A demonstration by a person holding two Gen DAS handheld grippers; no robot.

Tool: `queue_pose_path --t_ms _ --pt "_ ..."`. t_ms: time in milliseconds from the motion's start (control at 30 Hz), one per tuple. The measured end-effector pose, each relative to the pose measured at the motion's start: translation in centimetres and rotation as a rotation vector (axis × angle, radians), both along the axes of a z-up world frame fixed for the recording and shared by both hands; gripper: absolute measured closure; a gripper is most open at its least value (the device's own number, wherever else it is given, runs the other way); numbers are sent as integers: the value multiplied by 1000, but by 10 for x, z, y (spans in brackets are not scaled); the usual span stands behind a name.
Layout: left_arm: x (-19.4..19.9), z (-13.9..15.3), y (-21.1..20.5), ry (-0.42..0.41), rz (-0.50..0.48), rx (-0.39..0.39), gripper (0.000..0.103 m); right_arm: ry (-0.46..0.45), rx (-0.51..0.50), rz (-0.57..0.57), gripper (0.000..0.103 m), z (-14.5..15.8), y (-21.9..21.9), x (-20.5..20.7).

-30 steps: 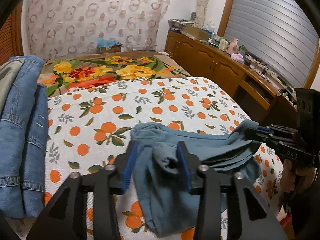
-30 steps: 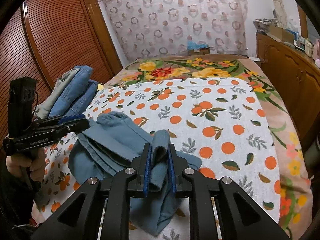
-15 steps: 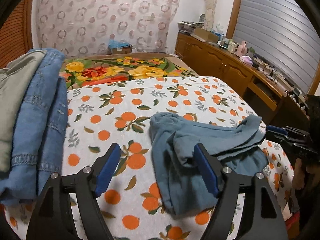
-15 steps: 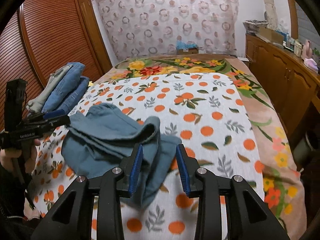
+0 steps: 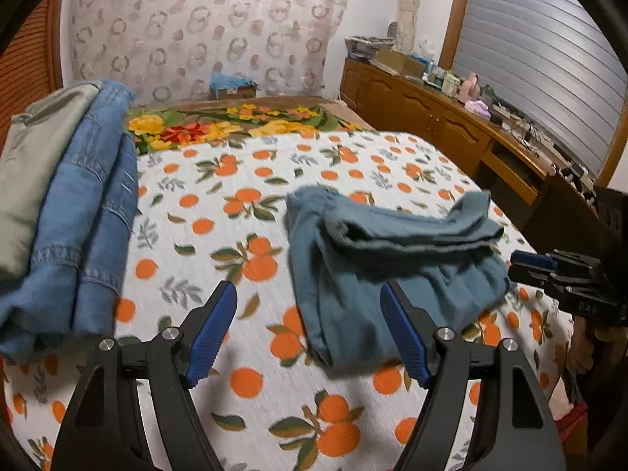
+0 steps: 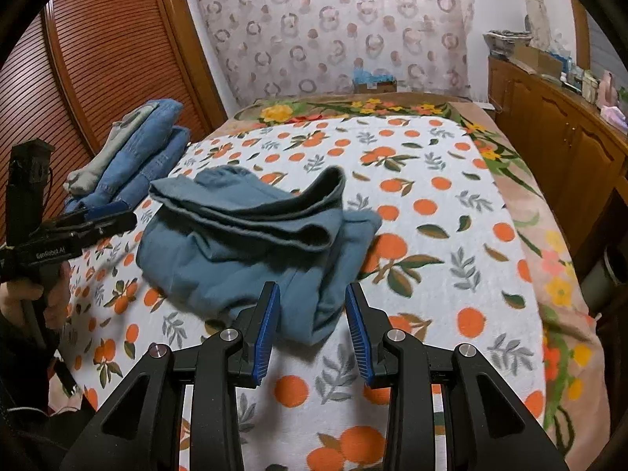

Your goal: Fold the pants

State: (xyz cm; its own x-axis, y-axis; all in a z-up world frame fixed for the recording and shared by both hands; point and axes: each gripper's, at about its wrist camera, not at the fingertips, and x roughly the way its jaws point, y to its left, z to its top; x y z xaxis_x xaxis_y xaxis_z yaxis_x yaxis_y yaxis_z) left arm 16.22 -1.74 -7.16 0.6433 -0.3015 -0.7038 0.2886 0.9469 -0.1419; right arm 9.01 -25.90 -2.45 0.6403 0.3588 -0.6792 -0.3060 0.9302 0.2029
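Note:
The blue-grey pants [image 5: 392, 251] lie folded in a loose bundle on the orange-print bedspread [image 5: 219, 212]; the top layers gape a little along the fold. My left gripper [image 5: 308, 294] is open wide, just short of the bundle's near left corner, and its pads touch no cloth. In the right wrist view the pants [image 6: 243, 251] lie ahead, and my right gripper [image 6: 312, 290] is open with the bundle's near edge just beyond its tips, unpressed. Each view shows the other gripper off to the side: the right one [image 5: 530, 263], and the left one [image 6: 110, 218] held by a hand.
A stack of folded jeans and a grey garment [image 5: 78, 216] lies along the bed's left side, also seen as the stack [image 6: 137, 149]. A wooden cabinet [image 5: 431, 125] with clutter runs along the right. A slatted wardrobe door [image 6: 98, 59] stands on the left.
Both grippers were shut on the pants a second ago. They have let go, opened and drawn back toward the near bed edge, leaving the bundle lying on the bedspread.

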Motion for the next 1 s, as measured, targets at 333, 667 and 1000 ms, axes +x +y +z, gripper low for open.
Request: queue_pose_path --t_ms 333,667,1000 --pt "-8 -17 -20 44 -76 4 36 38 6 20 67 -8 9 3" --pt "3 -27 -24 72 -101 -3 48 60 25 19 67 -14 12 8" --pt "-10 -11 -31 1 -119 -8 90 6 54 -8 96 -11 8 1"
